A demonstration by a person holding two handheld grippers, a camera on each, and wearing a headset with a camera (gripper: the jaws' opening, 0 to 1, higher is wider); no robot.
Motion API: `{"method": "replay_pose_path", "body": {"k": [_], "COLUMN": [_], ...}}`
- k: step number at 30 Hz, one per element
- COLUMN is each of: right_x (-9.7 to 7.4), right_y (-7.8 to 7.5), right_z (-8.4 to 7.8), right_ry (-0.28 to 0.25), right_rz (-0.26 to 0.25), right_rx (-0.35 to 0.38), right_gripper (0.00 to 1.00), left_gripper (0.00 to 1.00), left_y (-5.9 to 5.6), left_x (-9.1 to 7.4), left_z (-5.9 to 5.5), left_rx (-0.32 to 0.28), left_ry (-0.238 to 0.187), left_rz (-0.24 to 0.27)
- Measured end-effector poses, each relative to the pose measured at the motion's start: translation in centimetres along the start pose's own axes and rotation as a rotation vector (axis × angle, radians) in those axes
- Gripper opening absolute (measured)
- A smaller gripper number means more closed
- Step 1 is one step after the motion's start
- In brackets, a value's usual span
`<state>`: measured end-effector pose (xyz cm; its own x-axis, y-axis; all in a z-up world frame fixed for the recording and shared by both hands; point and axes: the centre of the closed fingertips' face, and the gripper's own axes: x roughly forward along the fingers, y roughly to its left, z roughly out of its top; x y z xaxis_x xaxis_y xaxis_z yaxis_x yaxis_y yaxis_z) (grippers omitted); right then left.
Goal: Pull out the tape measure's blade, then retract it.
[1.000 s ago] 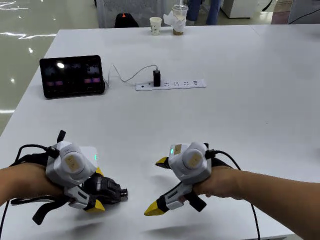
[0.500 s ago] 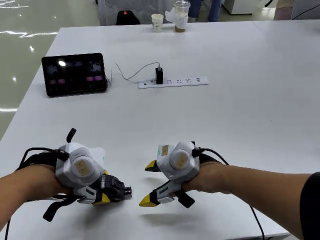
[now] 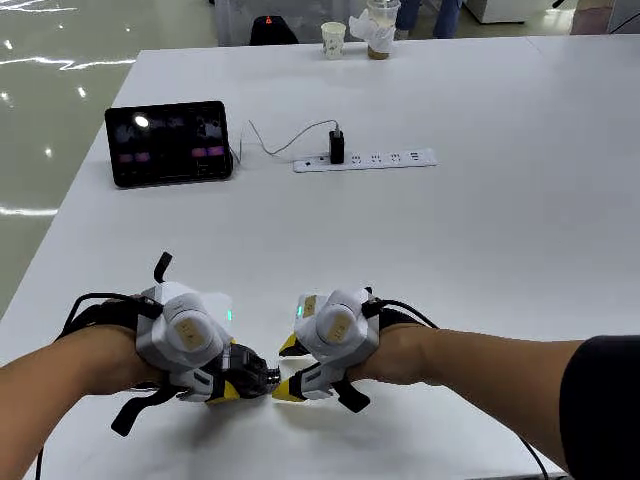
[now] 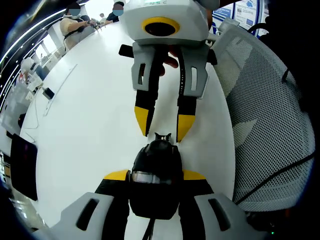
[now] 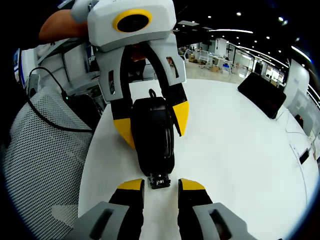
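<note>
Right tongs nearer, left tongs hold tape

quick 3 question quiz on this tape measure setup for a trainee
1. True or false: the left gripper is clamped on the tape measure.
2. The jaws of the right gripper are: A open, either side of the blade hook; B shut on it; C resting on the tablet.
3. Is the hook drawn away from the case yet?
Key: 1 true; 2 A; 3 no.
</note>
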<state>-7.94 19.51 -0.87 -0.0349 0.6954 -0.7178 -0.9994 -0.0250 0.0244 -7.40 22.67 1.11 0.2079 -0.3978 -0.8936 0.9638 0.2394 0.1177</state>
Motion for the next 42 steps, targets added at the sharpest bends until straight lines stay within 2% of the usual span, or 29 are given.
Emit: {"method": "replay_pose_path", "body": {"k": [8, 9, 13, 14, 19, 22, 27, 29, 33, 38, 42], "right_x": [1.14, 1.01, 0.78, 0.79, 0.72, 0.75, 0.9, 0.92, 0.85, 0.57, 0.27], "right_y": [0.29, 0.19, 0.15, 0.22, 0.16, 0.2, 0.1, 0.13, 0.12, 0.16, 0.18], "right_z": [-0.21, -0.03, -0.05, -0.09, -0.07, -0.05, 0.12, 0.02, -0.09, -0.38, -0.79], "right_ry": [0.021, 0.016, 0.005, 0.003, -0.001, -0.001, 0.029, 0.037, 0.017, 0.028, 0.032], "right_rz": [0.001, 0.001, 0.011, 0.014, 0.021, 0.019, 0.031, 0.038, 0.044, 0.064, 0.059], "right_rx": [-0.038, -0.054, -0.041, -0.067, -0.081, -0.117, -0.065, -0.073, -0.064, -0.074, -0.076], "right_gripper": [0.14, 0.14, 0.12, 0.12, 0.11, 0.12, 0.12, 0.12, 0.11, 0.1, 0.1], "left_gripper": [0.32, 0.32, 0.32, 0.32, 0.32, 0.32, 0.32, 0.32, 0.32, 0.32, 0.32], "left_y": [-0.04, -0.08, -0.1, -0.1, -0.09, -0.09, -0.07, -0.09, -0.09, -0.08, -0.1], "left_x": [0.07, 0.05, 0.02, 0.03, 0.04, 0.05, 0.1, 0.11, 0.07, -0.03, -0.05], "left_z": [-0.05, -0.03, -0.03, -0.04, -0.09, -0.1, -0.05, -0.05, -0.06, -0.07, -0.08], "left_rx": [0.007, 0.008, 0.006, 0.006, 0.007, 0.006, 0.005, 0.006, 0.005, 0.001, -0.001], "left_ry": [0.007, 0.006, 0.007, 0.007, 0.008, 0.008, 0.008, 0.009, 0.006, -0.01, -0.006], "left_rz": [-0.003, -0.003, -0.004, -0.006, -0.01, -0.007, -0.004, -0.005, -0.003, -0.014, -0.018]}}
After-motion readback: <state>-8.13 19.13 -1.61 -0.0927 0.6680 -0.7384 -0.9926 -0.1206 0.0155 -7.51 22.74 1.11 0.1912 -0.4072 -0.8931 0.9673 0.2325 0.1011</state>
